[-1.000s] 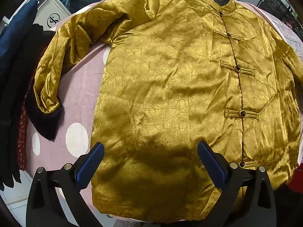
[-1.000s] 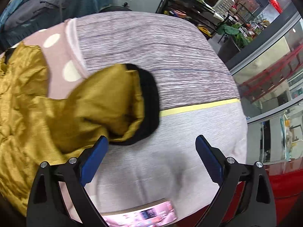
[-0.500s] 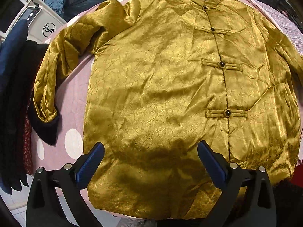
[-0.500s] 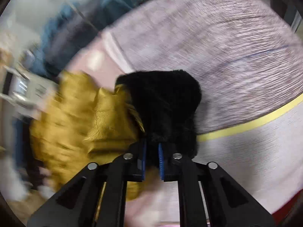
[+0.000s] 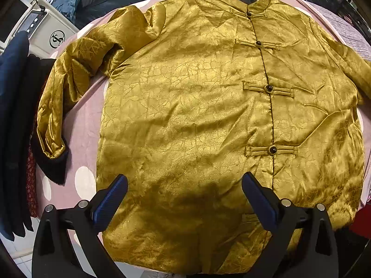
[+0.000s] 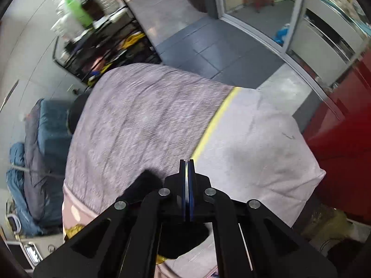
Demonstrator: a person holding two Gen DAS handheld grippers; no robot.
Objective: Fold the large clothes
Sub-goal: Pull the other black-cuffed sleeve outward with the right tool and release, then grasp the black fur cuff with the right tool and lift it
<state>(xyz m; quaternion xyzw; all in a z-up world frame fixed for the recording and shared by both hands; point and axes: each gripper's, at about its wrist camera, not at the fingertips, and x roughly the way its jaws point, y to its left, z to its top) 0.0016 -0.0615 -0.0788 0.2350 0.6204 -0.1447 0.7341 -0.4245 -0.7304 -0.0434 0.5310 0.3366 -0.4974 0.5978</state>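
A shiny gold satin jacket with black knot buttons (image 5: 197,120) lies face up and spread flat across a pink bed cover with white polka dots (image 5: 83,125), filling the left wrist view. Its long axis runs from the stand-up collar at 12 o'clock to the hem at 6 o'clock, the button line just right of centre. One sleeve bends away from the shoulder at 10 o'clock and drops to a black fleece cuff (image 5: 54,162) at 8 o'clock, beside dark hanging clothes (image 5: 14,127); the other sleeve runs off the frame at 3 o'clock. The left gripper (image 5: 184,199) hangs over the hem with its blue-padded jaws spread wide and nothing between them.

The right wrist view shows almost none of that. It takes in a grey striped blanket with a yellow band (image 6: 148,125) over the far part of the bed, a grey tiled floor (image 6: 208,46), a cluttered black wire rack (image 6: 99,37) at 11 o'clock and a red cabinet (image 6: 343,143) at 3 o'clock, all blurred. The right gripper (image 6: 187,185) has just snapped closed, blue pads (image 6: 191,185) nearly meeting. Black fleece bulges out to the left of and beneath its fingers, with slivers of gold fabric at 7 o'clock; the cloth appears pinched low in the jaws, though the contact itself is hidden.
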